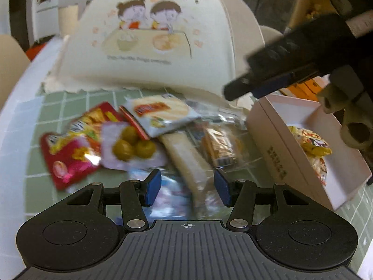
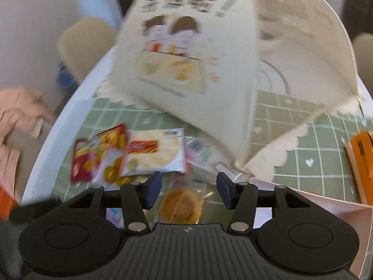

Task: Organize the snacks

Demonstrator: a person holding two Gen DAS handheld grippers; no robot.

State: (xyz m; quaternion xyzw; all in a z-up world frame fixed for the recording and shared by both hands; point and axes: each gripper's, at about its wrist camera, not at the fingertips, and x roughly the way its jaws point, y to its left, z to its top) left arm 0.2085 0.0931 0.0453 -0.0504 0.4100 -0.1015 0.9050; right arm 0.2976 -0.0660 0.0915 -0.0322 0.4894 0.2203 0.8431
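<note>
A heap of snack packets lies on the green tiled tablecloth [image 1: 70,107]: a red packet [image 1: 67,161], a packet showing green plums [image 1: 130,147], a white rice-cracker packet [image 1: 160,114], a long pale bar [image 1: 186,161] and a brown biscuit pack [image 1: 219,149]. A pink box [image 1: 275,149] at the right holds a few yellow packets [image 1: 310,142]. My left gripper [image 1: 187,190] is open and empty just above the pile. My right gripper [image 2: 188,191] is open and empty over a round brown cake in clear wrap [image 2: 180,206]; it also shows in the left wrist view [image 1: 251,86].
A cream mesh food cover [image 1: 149,35] with a cartoon print stands right behind the pile. The table's white rim [image 1: 21,107] curves at the left. An orange box [image 2: 361,158] lies at the right. Beige chairs [image 2: 86,44] stand around the table.
</note>
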